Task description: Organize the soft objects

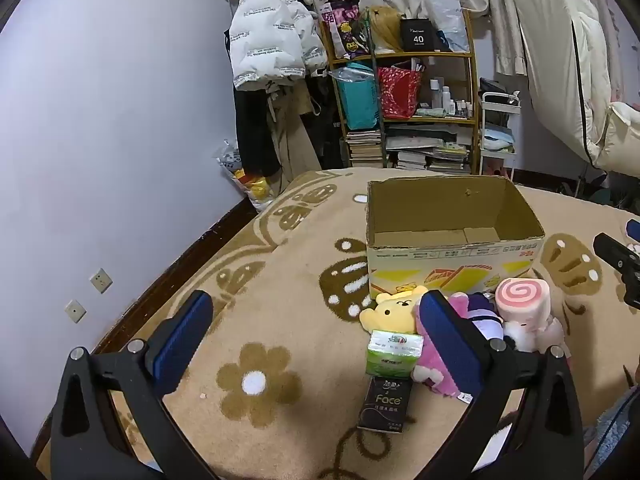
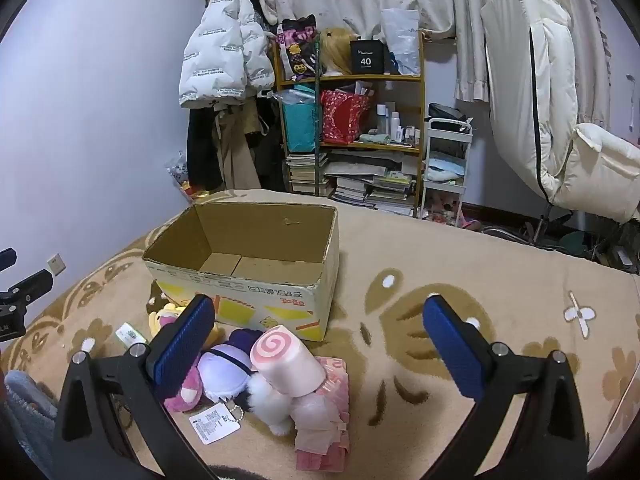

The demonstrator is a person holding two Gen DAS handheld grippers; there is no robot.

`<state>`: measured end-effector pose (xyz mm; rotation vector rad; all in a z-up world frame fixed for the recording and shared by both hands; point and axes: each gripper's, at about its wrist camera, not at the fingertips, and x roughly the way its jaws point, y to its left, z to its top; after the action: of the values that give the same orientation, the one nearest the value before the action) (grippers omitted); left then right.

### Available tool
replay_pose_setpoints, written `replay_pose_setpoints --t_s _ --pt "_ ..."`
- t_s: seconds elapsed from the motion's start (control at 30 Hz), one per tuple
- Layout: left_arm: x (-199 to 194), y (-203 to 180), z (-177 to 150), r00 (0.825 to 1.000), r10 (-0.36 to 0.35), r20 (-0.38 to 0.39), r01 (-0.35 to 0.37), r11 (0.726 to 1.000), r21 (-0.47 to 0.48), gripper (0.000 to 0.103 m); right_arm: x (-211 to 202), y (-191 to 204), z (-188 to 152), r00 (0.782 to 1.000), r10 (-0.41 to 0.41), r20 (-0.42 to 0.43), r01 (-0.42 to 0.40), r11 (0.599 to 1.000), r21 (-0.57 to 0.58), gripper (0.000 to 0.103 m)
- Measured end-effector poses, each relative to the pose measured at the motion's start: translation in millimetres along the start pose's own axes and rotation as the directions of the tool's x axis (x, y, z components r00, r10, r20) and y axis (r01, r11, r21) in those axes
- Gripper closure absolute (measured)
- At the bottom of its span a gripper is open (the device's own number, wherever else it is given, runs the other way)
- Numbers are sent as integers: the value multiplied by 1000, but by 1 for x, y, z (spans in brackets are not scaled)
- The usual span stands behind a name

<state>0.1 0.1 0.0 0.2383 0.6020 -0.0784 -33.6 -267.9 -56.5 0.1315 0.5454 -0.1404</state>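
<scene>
An open cardboard box [image 1: 456, 258] [image 2: 240, 296] stands empty on the beige patterned blanket. In front of it lies a pile of soft toys: a yellow bear plush [image 1: 394, 312] [image 2: 160, 318], a pink plush [image 1: 434, 368] [image 2: 188, 394], a purple-and-white plush [image 1: 486, 316] [image 2: 228, 368] and a pink swirl roll plush [image 1: 520, 298] [image 2: 286, 364]. A green tissue pack [image 1: 394, 354] and a black tissue pack [image 1: 386, 404] lie beside them. My left gripper [image 1: 316, 344] is open, left of the pile. My right gripper [image 2: 320, 344] is open, above the pile's right side.
A pink folded cloth [image 2: 328, 432] lies under the toys. A cluttered shelf [image 1: 404, 92] with books and bags, hanging jackets [image 1: 272, 36] and a white cart [image 1: 498, 132] stand behind the bed. The wall [image 1: 100, 120] is on the left.
</scene>
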Motion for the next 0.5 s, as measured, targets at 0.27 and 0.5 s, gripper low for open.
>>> replay_pose_setpoints --t_s 0.27,0.5 --pt "1 0 0 1000 -2 -1 2 1000 -4 1 2 1 0 1000 6 1 -6 1000 -4 0" --pt "-1 3 1 1000 -9 -5 9 1000 -11 1 1 -2 0 1000 8 3 -8 1000 -19 0"
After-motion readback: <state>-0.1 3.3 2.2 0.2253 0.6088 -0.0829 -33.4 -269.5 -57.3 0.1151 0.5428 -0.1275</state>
